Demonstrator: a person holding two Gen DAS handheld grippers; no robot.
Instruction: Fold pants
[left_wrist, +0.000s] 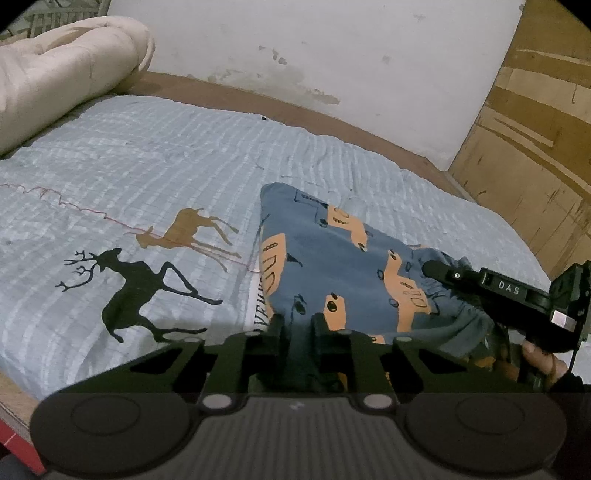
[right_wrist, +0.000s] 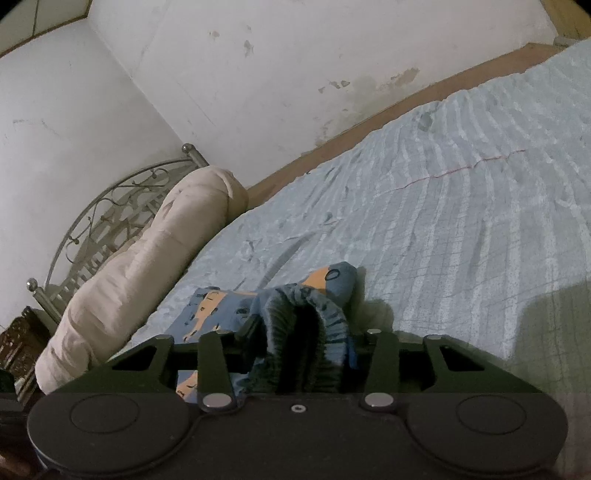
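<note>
Pinching the near edge of the blue-and-orange pants (left_wrist: 332, 258) with our left tool (left_wrist: 299, 325), jaws narrow on the cloth. Our right tool (right_wrist: 295, 332) grips the bunched ribbed waistband (right_wrist: 306, 325). The pants lie on the striped blue bedspread (left_wrist: 147, 166), beside the printed deer (left_wrist: 129, 291).

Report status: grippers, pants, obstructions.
Left gripper pinching pants edge. Right gripper around bunched waistband. Pants lie on bedspread. Nothing obstructing.
</note>
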